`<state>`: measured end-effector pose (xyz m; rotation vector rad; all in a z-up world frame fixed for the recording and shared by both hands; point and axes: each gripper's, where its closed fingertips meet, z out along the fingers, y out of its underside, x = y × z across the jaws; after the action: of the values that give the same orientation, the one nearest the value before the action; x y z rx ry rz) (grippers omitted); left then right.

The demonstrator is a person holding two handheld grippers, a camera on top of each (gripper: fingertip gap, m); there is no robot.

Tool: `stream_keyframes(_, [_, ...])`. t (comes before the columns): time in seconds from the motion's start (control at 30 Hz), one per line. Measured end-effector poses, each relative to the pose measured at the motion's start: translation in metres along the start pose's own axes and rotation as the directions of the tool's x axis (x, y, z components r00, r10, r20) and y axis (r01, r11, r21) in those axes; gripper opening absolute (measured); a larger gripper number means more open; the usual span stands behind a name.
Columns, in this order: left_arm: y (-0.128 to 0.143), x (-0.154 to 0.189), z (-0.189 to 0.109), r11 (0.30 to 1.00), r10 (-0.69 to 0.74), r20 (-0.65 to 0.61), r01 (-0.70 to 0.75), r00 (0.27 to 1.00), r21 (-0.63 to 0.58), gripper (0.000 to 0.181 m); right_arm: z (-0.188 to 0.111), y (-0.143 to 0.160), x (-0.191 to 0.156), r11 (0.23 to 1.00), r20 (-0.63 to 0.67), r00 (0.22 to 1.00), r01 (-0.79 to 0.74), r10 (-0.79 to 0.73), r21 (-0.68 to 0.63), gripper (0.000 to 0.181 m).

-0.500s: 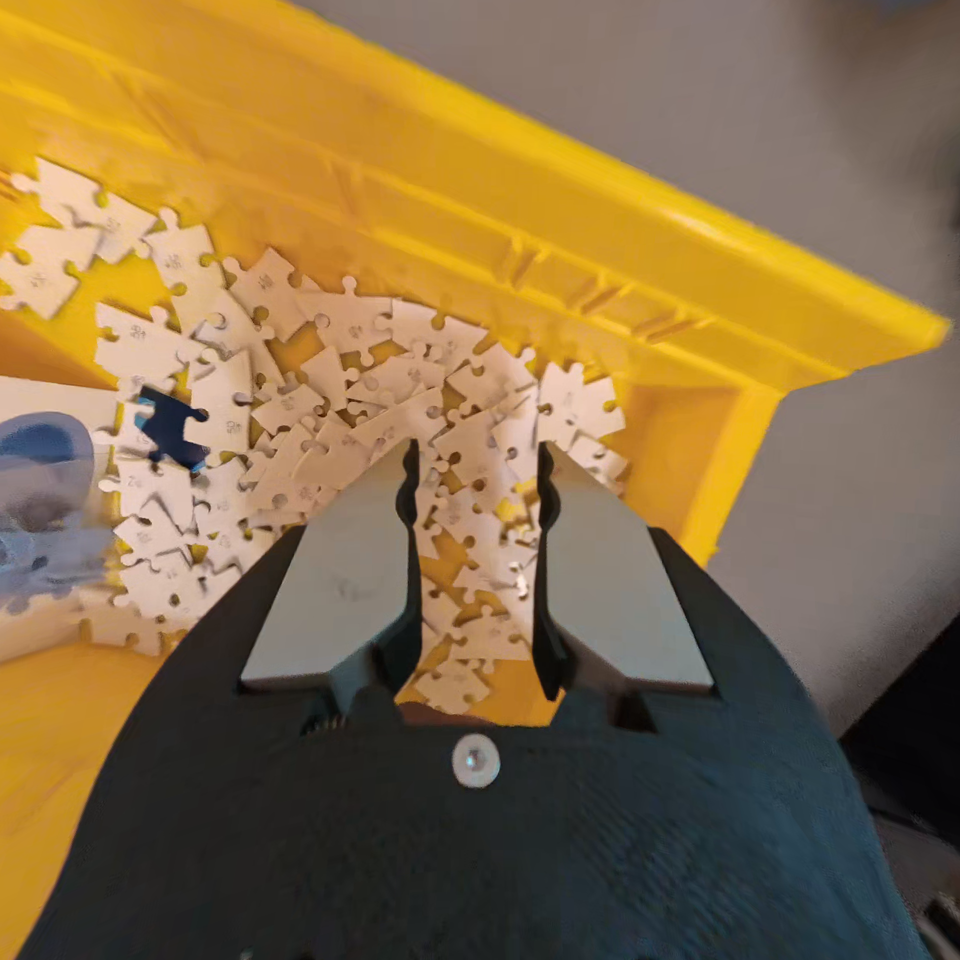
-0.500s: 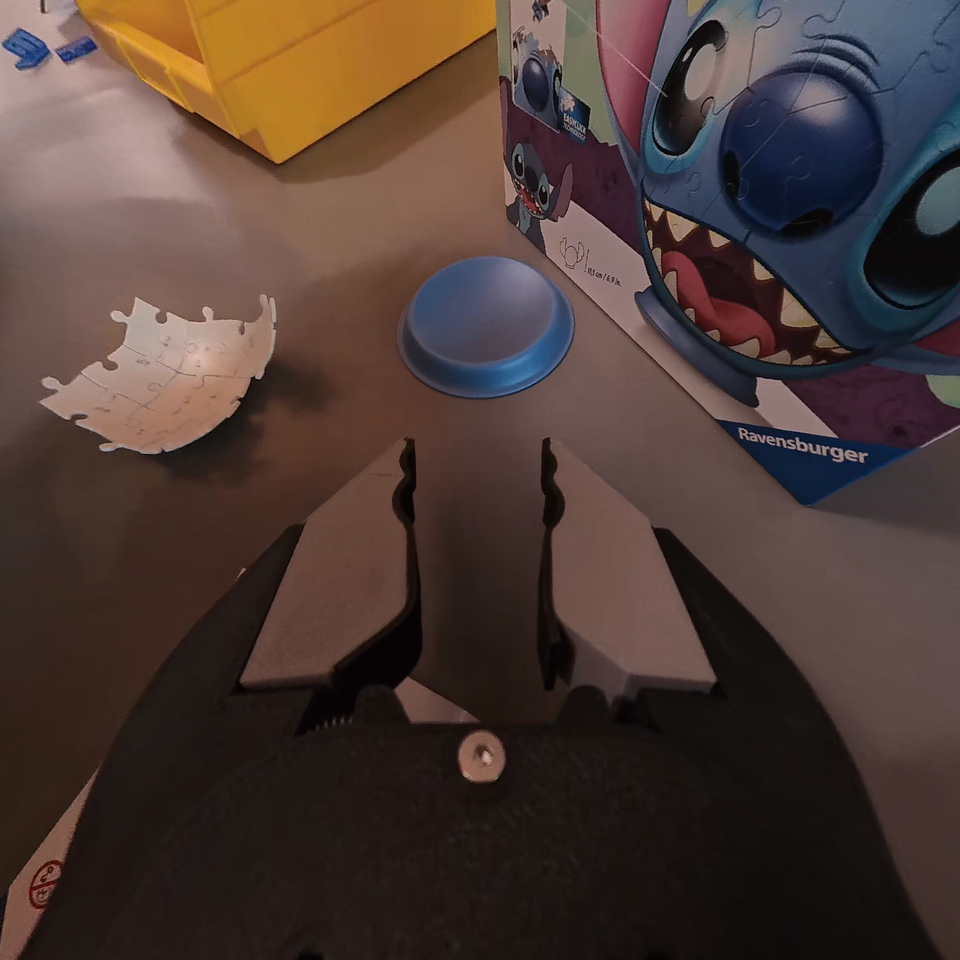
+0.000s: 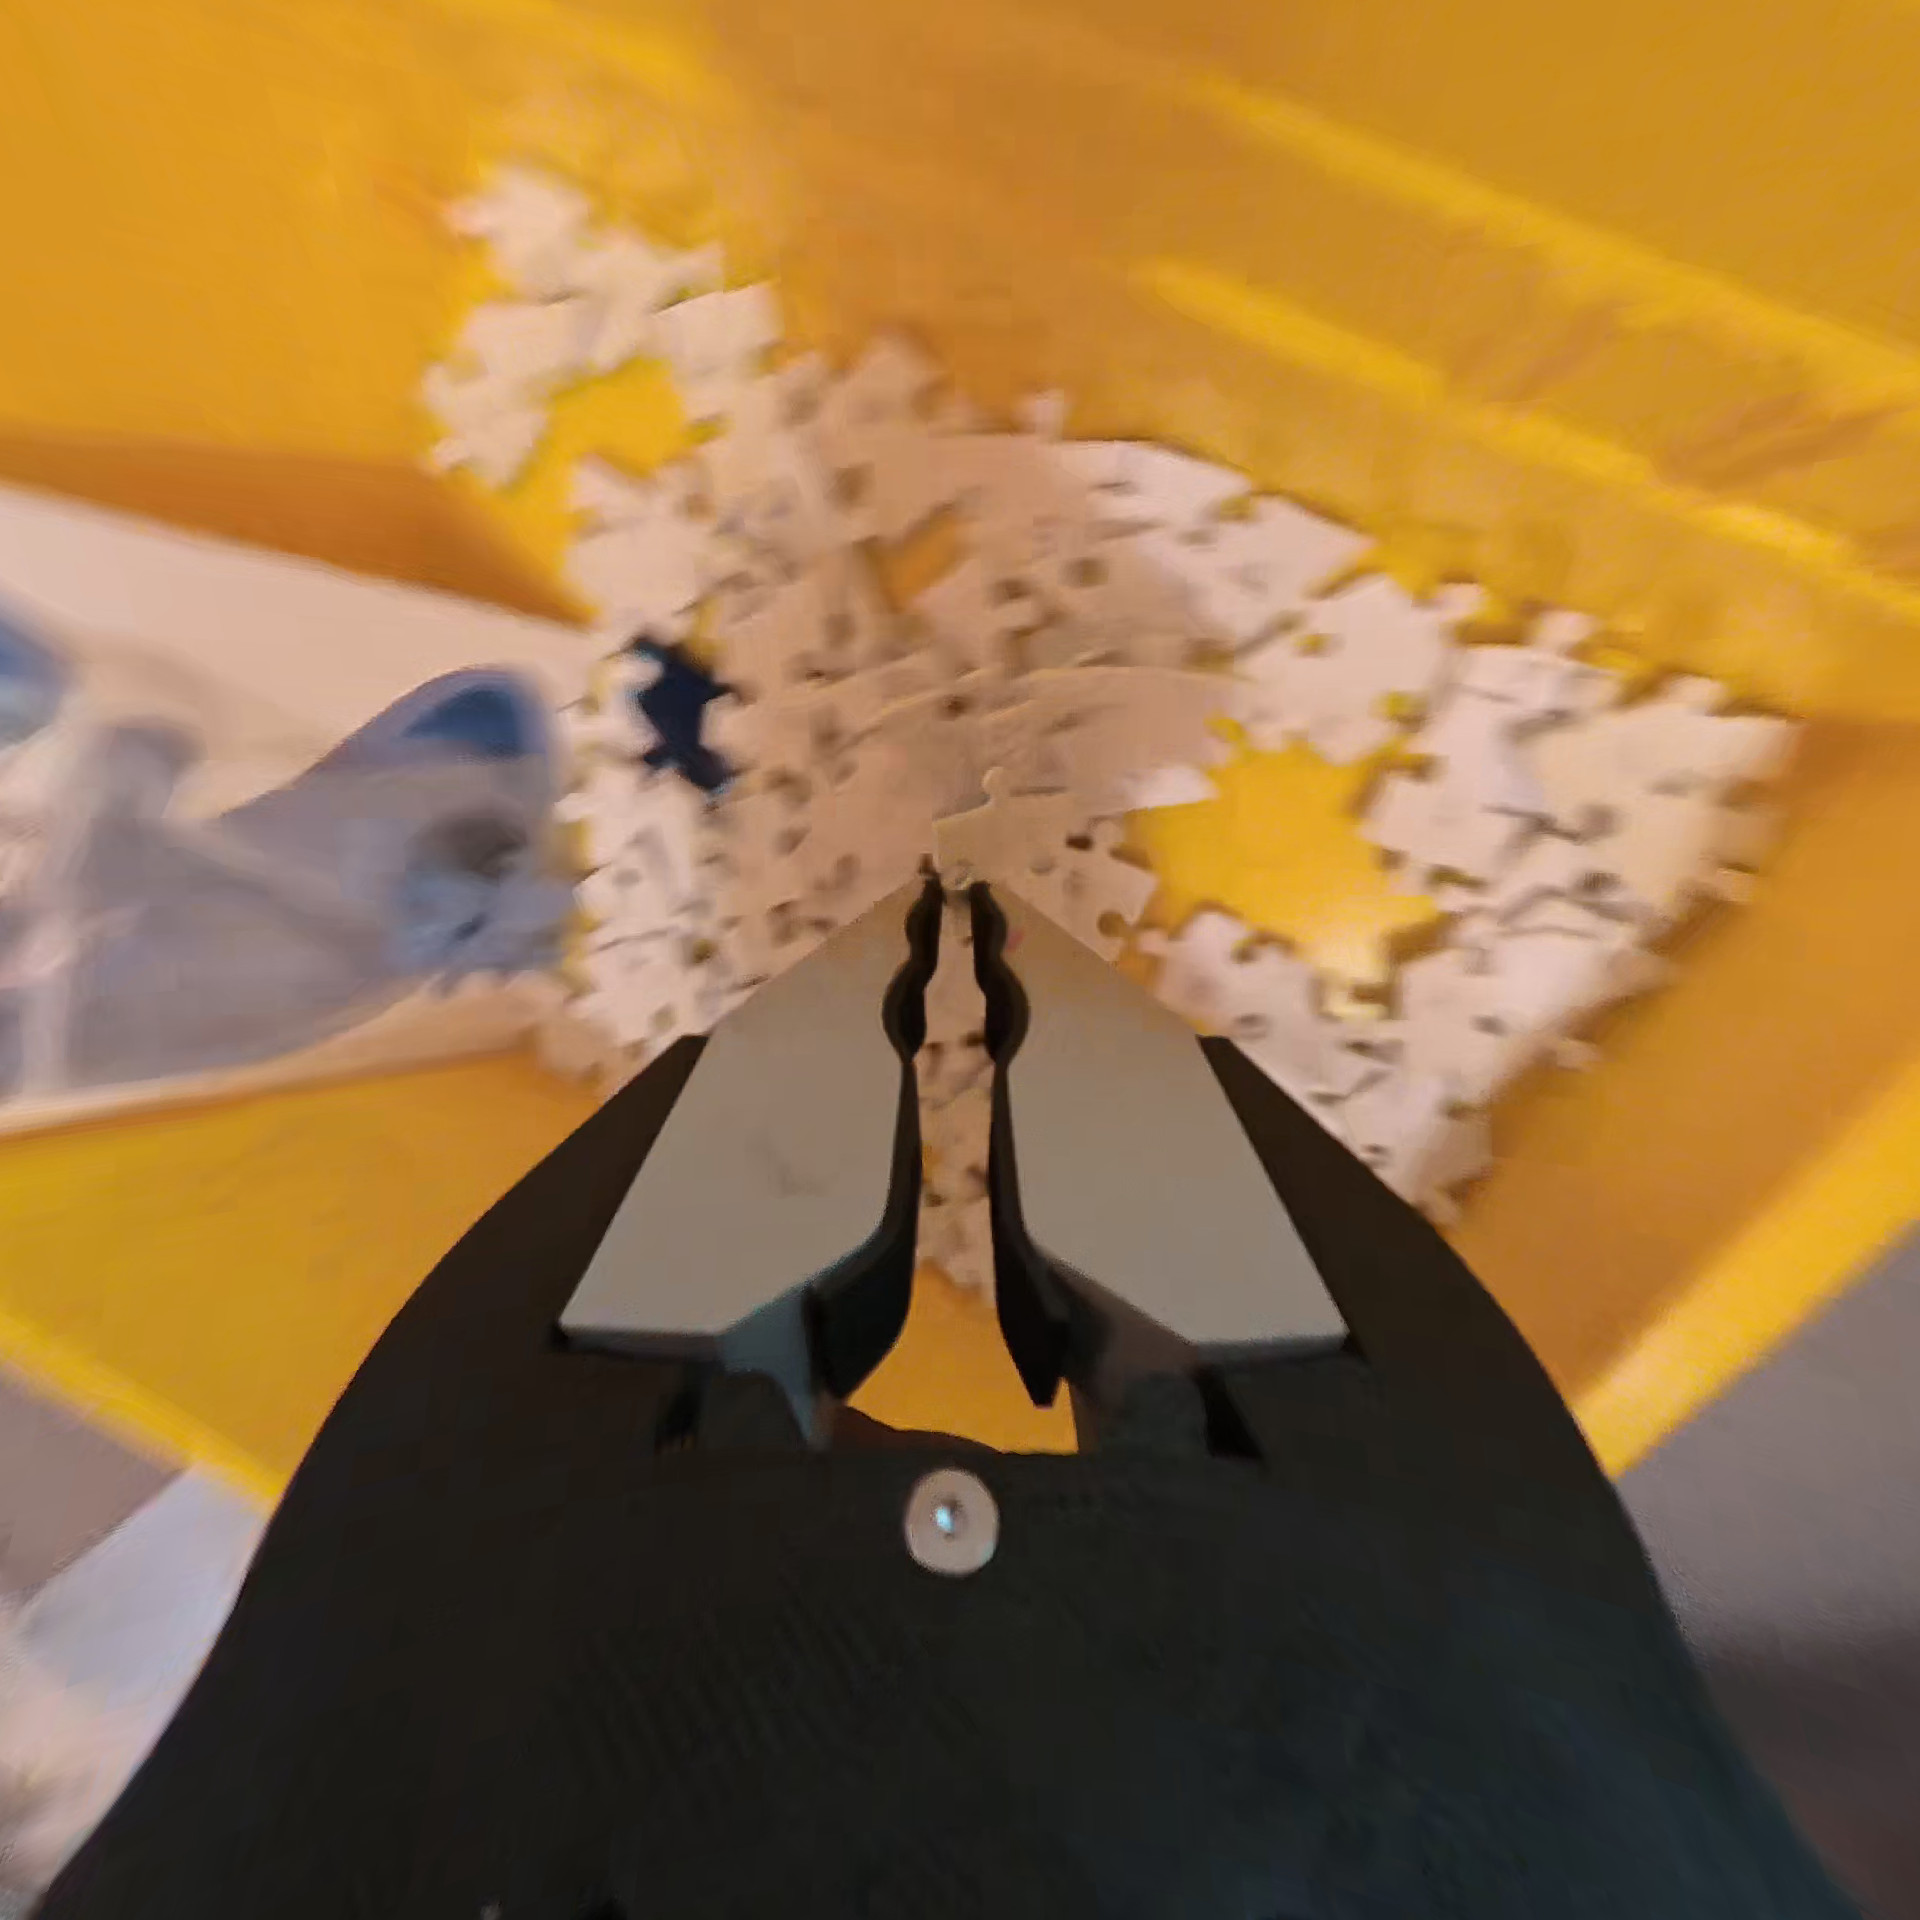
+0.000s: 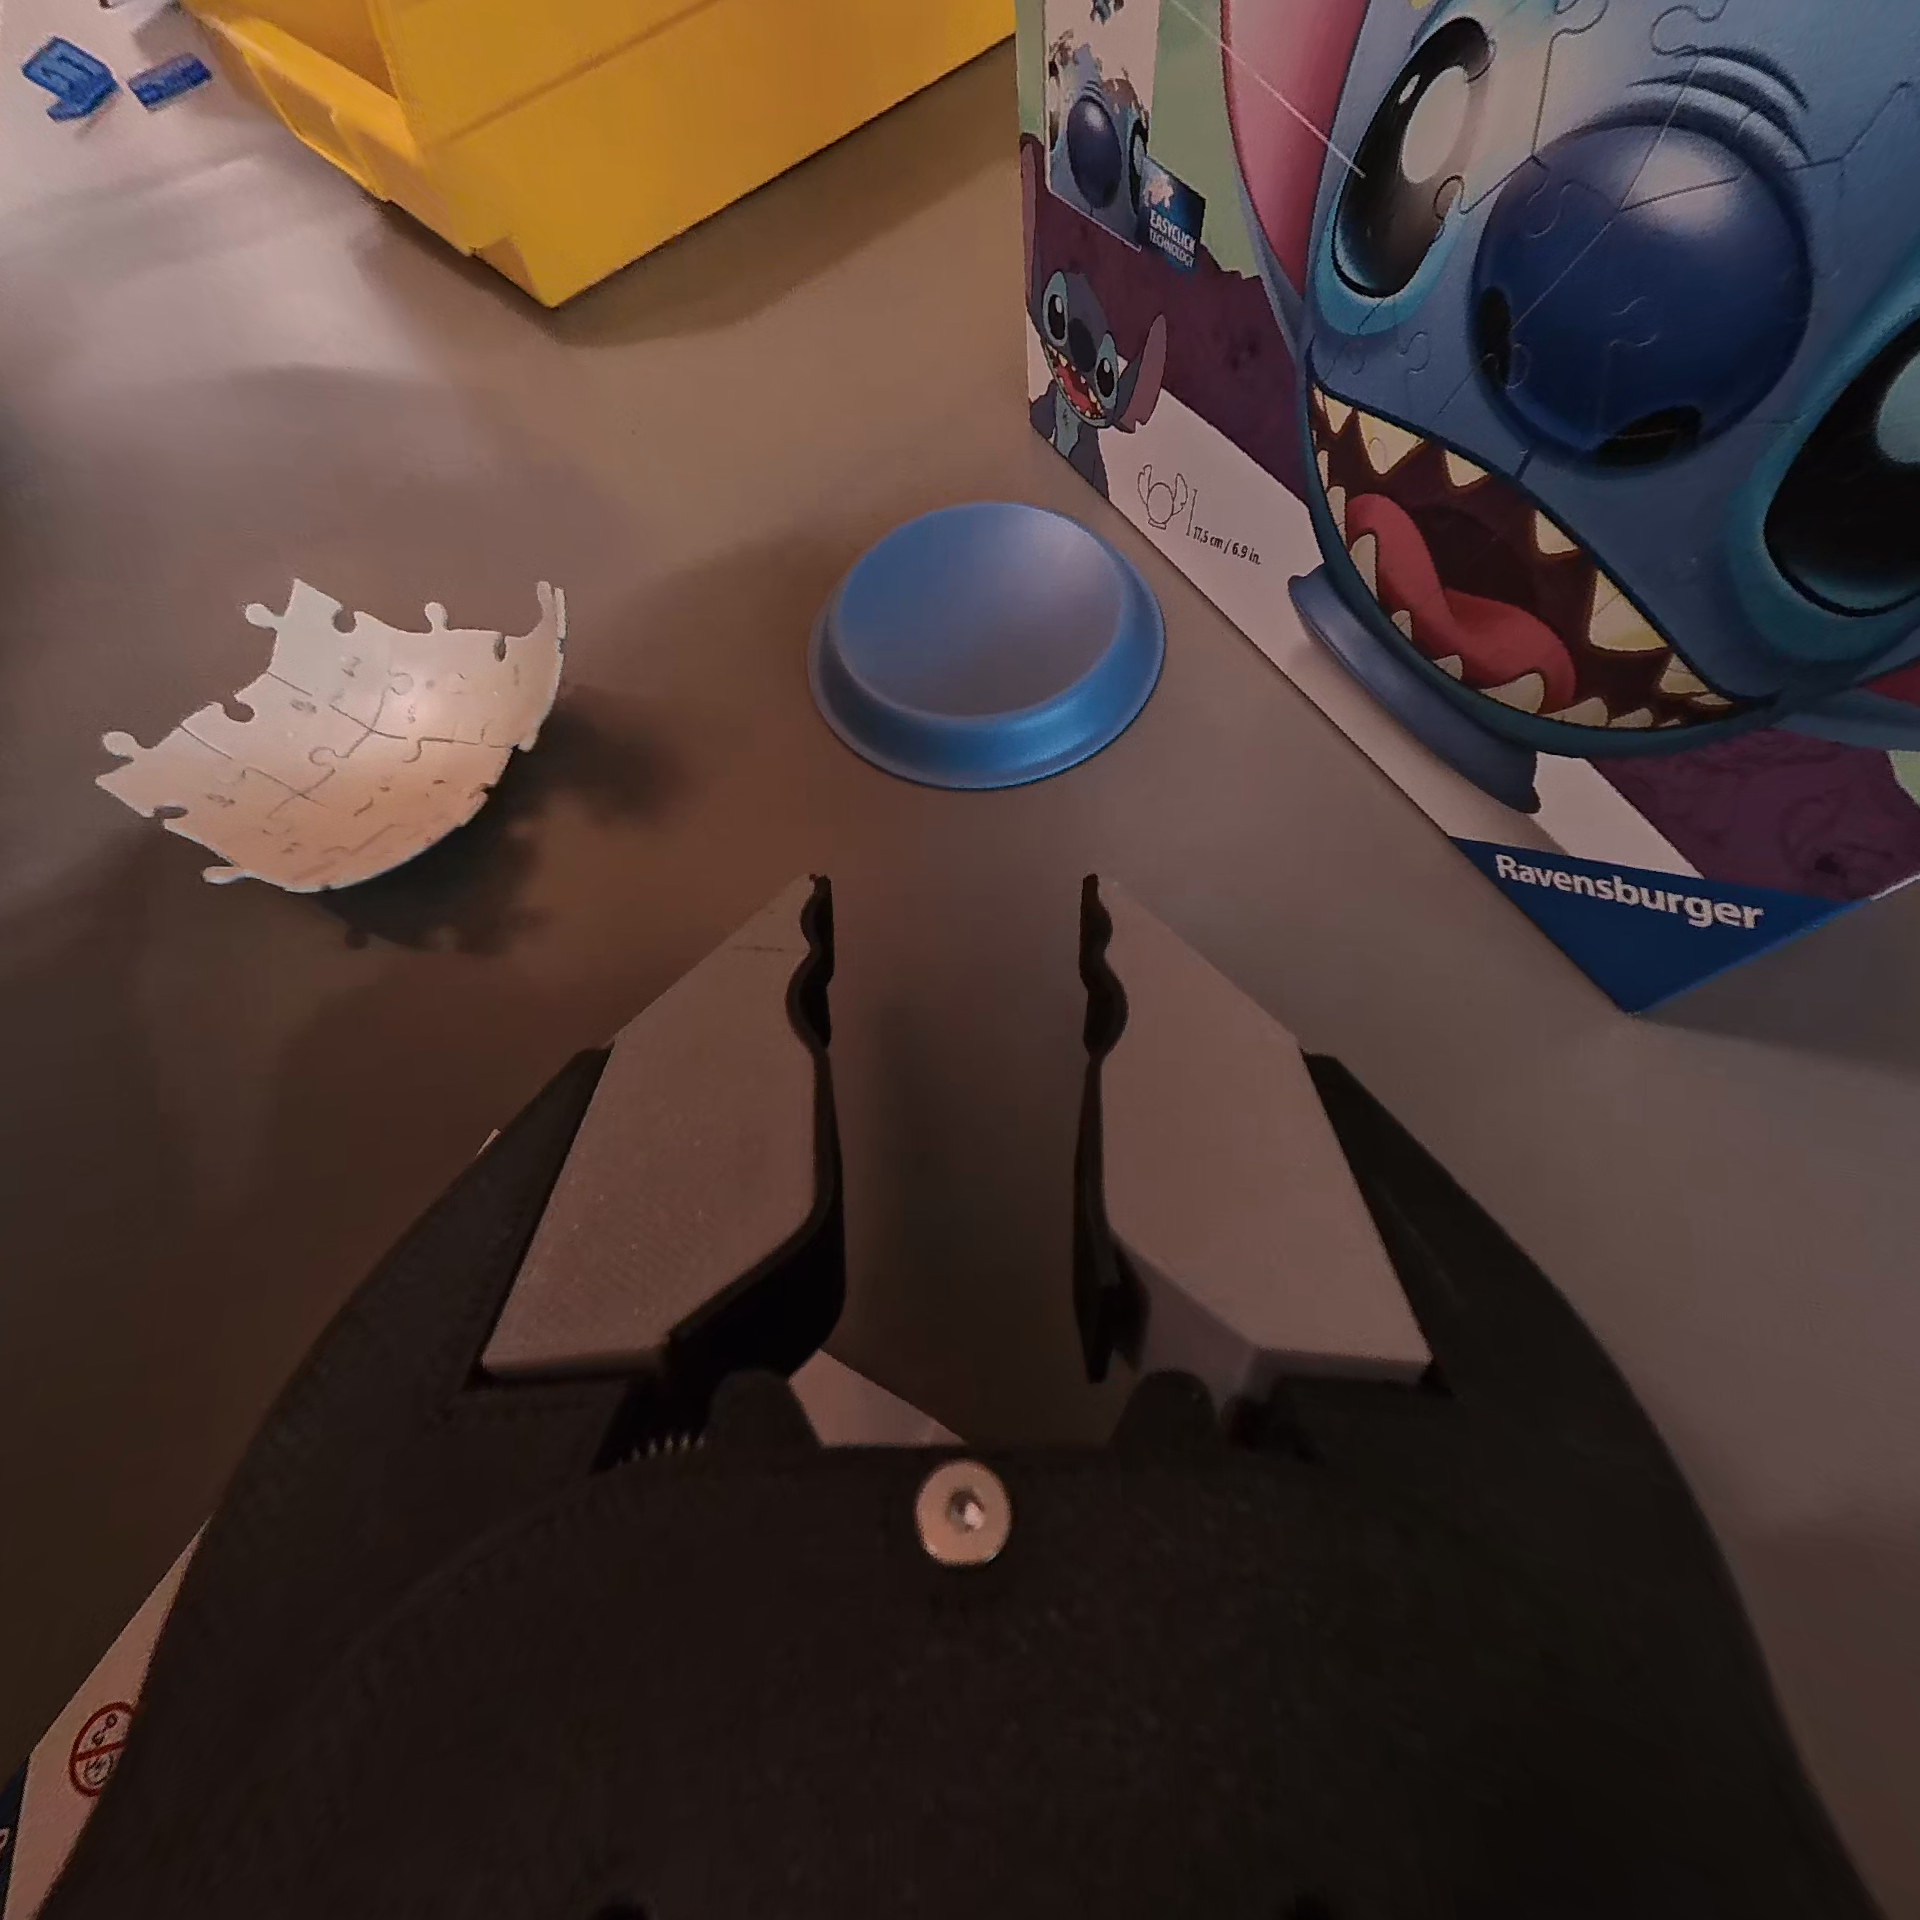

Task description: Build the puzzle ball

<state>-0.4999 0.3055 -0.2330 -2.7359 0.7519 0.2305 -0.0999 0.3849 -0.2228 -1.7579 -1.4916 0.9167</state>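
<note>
The left gripper is reaching into the yellow bin, its jaws drawn nearly together and pinching the edge of a white puzzle piece that is sticking out just beyond the tips. The view is heavily blurred, so the grip looks firm but fine detail is lost. Around the tips a heap of loose white puzzle pieces is lying on the bin floor, spreading ahead and to both sides. One dark blue piece is sitting face-up among them, ahead and to the left of the claw. Farther left a printed sheet with a bluish picture is lying in the bin.

The right gripper is hovering over the grey table with its jaws standing wide apart and nothing between them. Ahead and well to the left of its tips, the partly built puzzle ball shell, a curved white section of joined pieces, is resting on the table. Directly ahead, apart from the tips, a round blue stand is sitting. Just right of that the puzzle box is standing upright. The yellow bin is lying farther ahead to the left, with small blue parts beyond it.
</note>
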Motion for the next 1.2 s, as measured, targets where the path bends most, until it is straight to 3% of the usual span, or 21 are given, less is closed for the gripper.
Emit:
stream_keyframes(0.07, [0.004,-0.020,-0.007,1.000,-0.020,0.104,0.020,0.994,-0.003,0.001,0.000,0.000,0.000,1.000,0.000,1.000,-0.002,0.002,-0.002,0.045])
stream_keyframes(0.2, [-0.024,0.008,-0.031,0.983,-0.027,0.002,0.026,1.000,0.180,0.019,-0.001,-0.001,0.001,1.000,0.000,1.000,-0.007,0.007,0.005,0.044])
stream_keyframes(0.4, [-0.015,-0.026,-0.033,0.992,-0.038,0.196,0.014,0.980,0.127,0.039,-0.001,-0.003,0.000,1.000,0.002,1.000,0.014,-0.014,0.021,0.044])
stream_keyframes(0.53, [-0.030,-0.021,-0.032,0.980,-0.074,0.100,0.054,0.992,0.193,0.040,0.001,-0.001,0.001,0.999,-0.016,0.999,0.035,-0.035,-0.002,0.044])
stream_keyframes(0.8, [-0.021,-0.030,-0.024,0.994,-0.019,0.145,0.004,0.989,0.106,0.042,-0.002,-0.005,0.004,0.999,-0.008,1.000,0.003,-0.003,0.032,0.045])
stream_keyframes(1.03, [-0.027,-0.070,-0.065,0.964,-0.167,0.157,0.128,0.973,0.233,0.041,-0.001,-0.003,0.003,1.000,-0.016,1.000,0.023,-0.022,0.019,0.045])
stream_keyframes(1.2, [-0.018,-0.073,-0.045,0.979,-0.126,0.163,0.097,0.978,0.179,0.040,-0.001,-0.003,0.003,1.000,-0.024,0.999,0.026,-0.025,0.018,0.045])
